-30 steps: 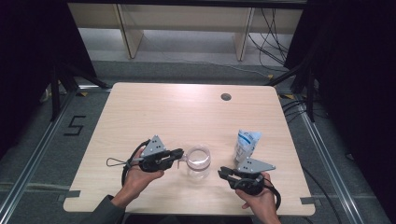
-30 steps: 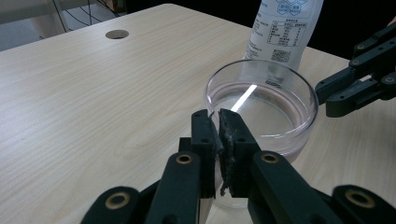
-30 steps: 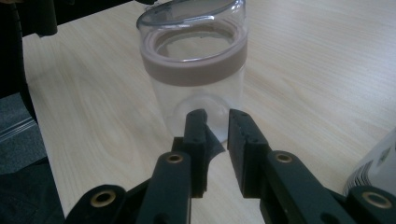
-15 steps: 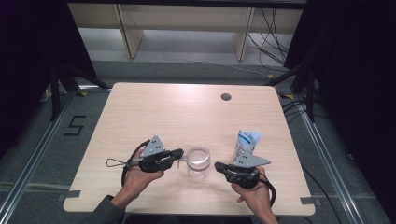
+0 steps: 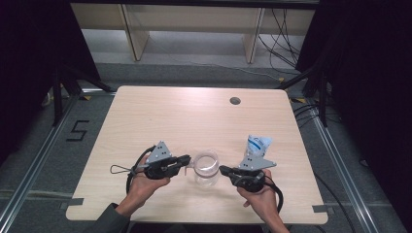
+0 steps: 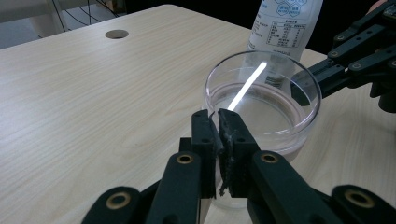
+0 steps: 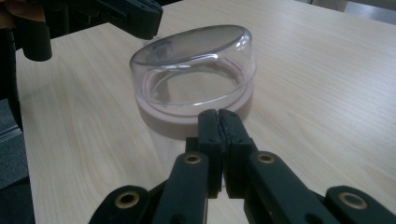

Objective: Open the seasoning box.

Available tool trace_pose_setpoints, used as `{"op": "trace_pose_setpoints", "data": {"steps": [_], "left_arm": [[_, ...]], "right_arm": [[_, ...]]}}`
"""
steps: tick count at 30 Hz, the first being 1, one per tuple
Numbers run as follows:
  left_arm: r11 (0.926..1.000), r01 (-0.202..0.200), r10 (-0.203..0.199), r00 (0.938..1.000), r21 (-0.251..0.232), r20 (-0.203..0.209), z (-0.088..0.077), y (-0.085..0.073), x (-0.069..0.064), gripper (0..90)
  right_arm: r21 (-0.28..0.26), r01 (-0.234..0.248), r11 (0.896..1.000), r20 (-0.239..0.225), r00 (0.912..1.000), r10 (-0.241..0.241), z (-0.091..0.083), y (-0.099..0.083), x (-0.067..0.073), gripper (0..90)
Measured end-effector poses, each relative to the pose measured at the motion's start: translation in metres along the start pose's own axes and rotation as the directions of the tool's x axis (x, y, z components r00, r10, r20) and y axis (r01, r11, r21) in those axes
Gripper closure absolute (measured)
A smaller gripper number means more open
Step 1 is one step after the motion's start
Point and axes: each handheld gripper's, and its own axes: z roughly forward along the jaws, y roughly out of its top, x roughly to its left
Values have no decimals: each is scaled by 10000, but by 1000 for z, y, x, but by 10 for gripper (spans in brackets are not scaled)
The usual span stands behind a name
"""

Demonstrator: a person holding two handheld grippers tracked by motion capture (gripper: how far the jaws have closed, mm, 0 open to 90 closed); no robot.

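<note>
You are sitting at one pale wooden worktop [image 5: 160, 121], holding two grippers, one in each hand. One clear, round plastic container [image 5: 206, 167] is standing near your edge of the worktop, between the two grippers. It has a transparent wall, an open rim and a pinkish band around its lower part.

Your left gripper [image 5: 187, 159] is reaching in from the left side of the container. Its fingers [image 6: 204, 135] are pressing together on the near rim, pinching the thin clear wall between them, as the left gripper view is showing.

Your right gripper [image 5: 223, 170] is reaching in from the opposite side. Its jaws have just been closing, and its fingers [image 7: 208, 125] are now standing pressed together, just at the pinkish band on the container's side. Nothing is visibly lying between them, and whether the tips are touching the band is hard to tell.

One white and blue printed pouch [image 5: 256, 145] is standing upright just behind your right gripper, a little to the right of the container and apart from it. One dark round hole [image 5: 235, 101] is sitting in the worktop near its far edge, well apart from everything else. One cable is trailing from each gripper, two in all.
</note>
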Motion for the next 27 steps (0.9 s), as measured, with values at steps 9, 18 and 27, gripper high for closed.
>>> {"op": "trace_pose_setpoints", "data": {"steps": [9,18,27], "left_arm": [[9996,265,-264,9996,-26,129,0,-1,1,803],[9984,511,-506,9984,-220,246,-15,-4,6,655],[9969,711,-710,9975,327,-37,-29,-31,7,407]], "right_arm": [[65,174,9998,-96,9998,-174,0,5,0,892],[-117,202,9997,-31,9998,-203,-1,10,1,895],[-276,340,9990,-169,9993,-345,0,19,3,895]]}}
